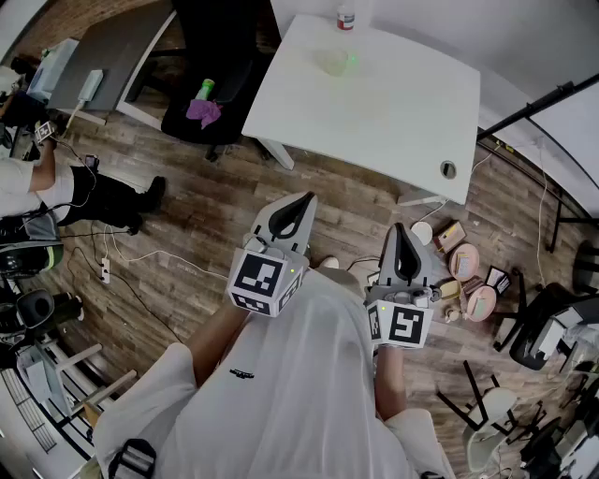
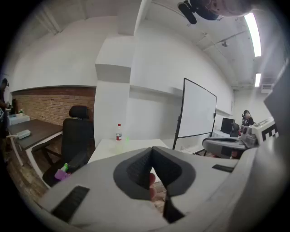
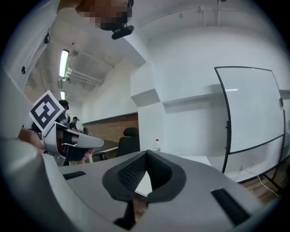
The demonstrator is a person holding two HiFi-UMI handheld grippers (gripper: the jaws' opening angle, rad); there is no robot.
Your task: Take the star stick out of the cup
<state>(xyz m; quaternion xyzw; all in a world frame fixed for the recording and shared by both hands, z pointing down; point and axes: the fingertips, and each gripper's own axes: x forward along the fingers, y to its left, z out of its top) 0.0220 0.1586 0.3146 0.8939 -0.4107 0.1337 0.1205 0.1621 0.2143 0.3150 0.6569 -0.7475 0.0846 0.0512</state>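
Note:
On the white table (image 1: 393, 122), far ahead of me, stands a clear cup (image 1: 337, 62) with a green glint in it; the star stick itself is too small to make out. A small bottle (image 1: 346, 17) stands behind it, and shows as the bottle (image 2: 118, 132) in the left gripper view and the bottle (image 3: 157, 145) in the right gripper view. My left gripper (image 1: 306, 198) and right gripper (image 1: 401, 227) are held close to my body above the wooden floor. Both are shut with nothing between the jaws. The left gripper (image 2: 152, 149) points toward the table; so does the right gripper (image 3: 146, 154).
A black office chair (image 1: 201, 84) with a green and a purple item on its seat stands left of the table, beside a grey desk (image 1: 112, 47). A seated person (image 1: 37, 187) is at far left. Floor clutter (image 1: 468, 271) lies at right. A whiteboard (image 2: 197, 113) stands right of the table.

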